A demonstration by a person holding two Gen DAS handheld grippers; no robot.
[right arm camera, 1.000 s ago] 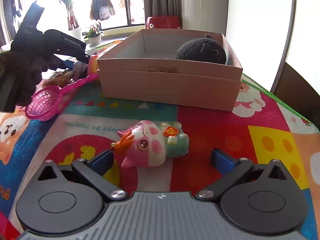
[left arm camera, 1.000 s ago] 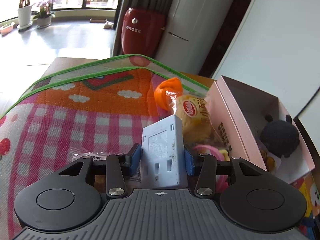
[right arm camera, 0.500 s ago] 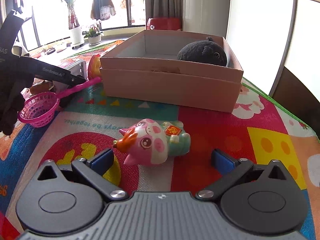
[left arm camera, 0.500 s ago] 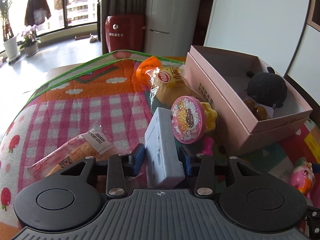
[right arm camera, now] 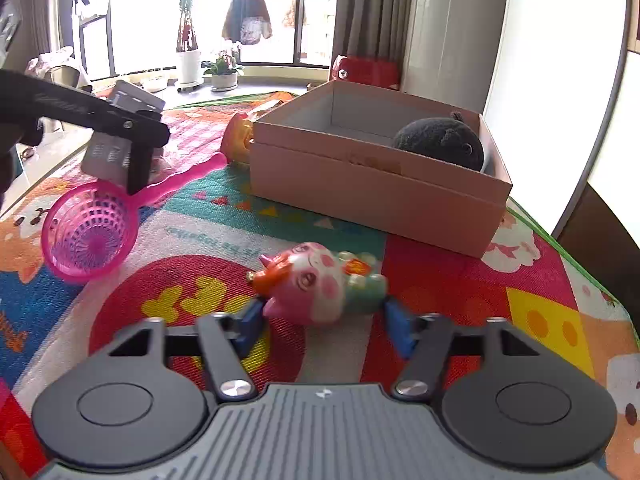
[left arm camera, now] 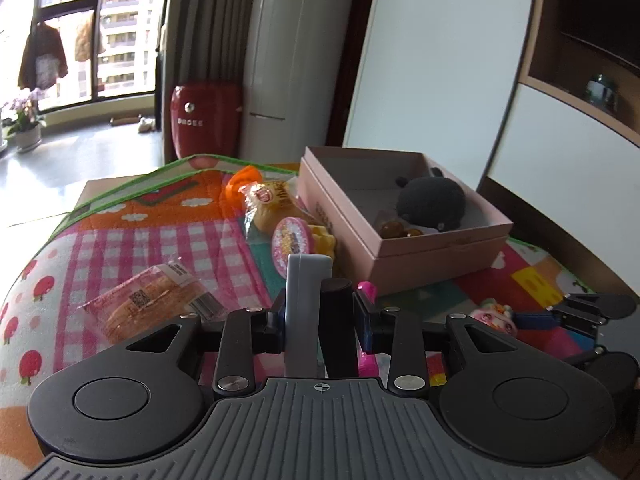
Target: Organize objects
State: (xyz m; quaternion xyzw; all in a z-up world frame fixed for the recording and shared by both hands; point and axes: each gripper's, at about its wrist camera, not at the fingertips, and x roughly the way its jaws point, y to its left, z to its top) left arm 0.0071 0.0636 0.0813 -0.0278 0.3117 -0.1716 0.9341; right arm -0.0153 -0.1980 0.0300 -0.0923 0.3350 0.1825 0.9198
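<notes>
Two grippers busy: left gripper [left arm camera: 320, 316] clamps grey adapter [left arm camera: 304, 304]; right gripper [right arm camera: 324, 320] half-open around pig toy [right arm camera: 320, 280] (squeeze squarely), then box [right arm camera: 376, 176].

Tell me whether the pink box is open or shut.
Open. The pink box has no lid on top; its grey inside shows, with a black plush toy and some brown round things lying in it.
</notes>
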